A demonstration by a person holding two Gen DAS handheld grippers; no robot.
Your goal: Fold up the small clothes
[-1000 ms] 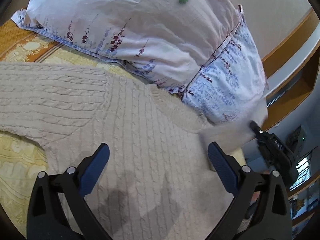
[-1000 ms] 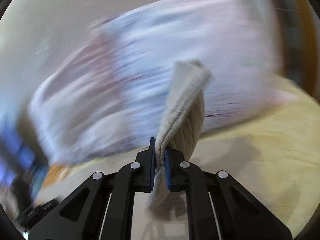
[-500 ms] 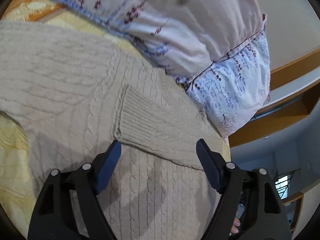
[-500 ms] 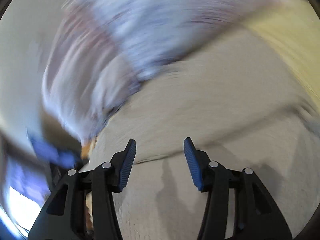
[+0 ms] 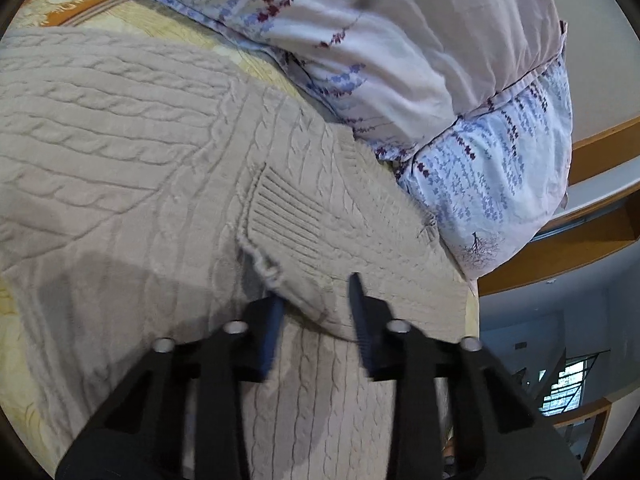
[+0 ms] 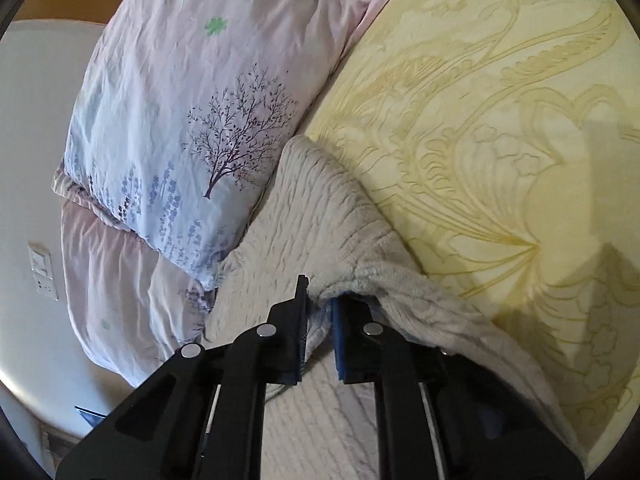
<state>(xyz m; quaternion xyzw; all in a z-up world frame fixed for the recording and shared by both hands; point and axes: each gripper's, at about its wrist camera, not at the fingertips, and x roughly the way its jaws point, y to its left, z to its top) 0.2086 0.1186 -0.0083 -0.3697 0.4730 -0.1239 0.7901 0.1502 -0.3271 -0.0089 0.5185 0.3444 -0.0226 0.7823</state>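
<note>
On the bed (image 6: 500, 92), beside the pillow (image 6: 180, 120), the sweater (image 5: 120, 140) lies with its sleeve (image 5: 320, 232) folded across, both the left tongs (image 5: 316, 312), just closing, and the right tongs (image 6: 320, 312) pinching knit; a shallow bite could slip and undo the fold.

Beige cable-knit sweater (image 5: 120, 152); pale pink-blue floral, tree-print pillow (image 6: 192, 120); yellow embossed bedspread (image 6: 500, 120).
</note>
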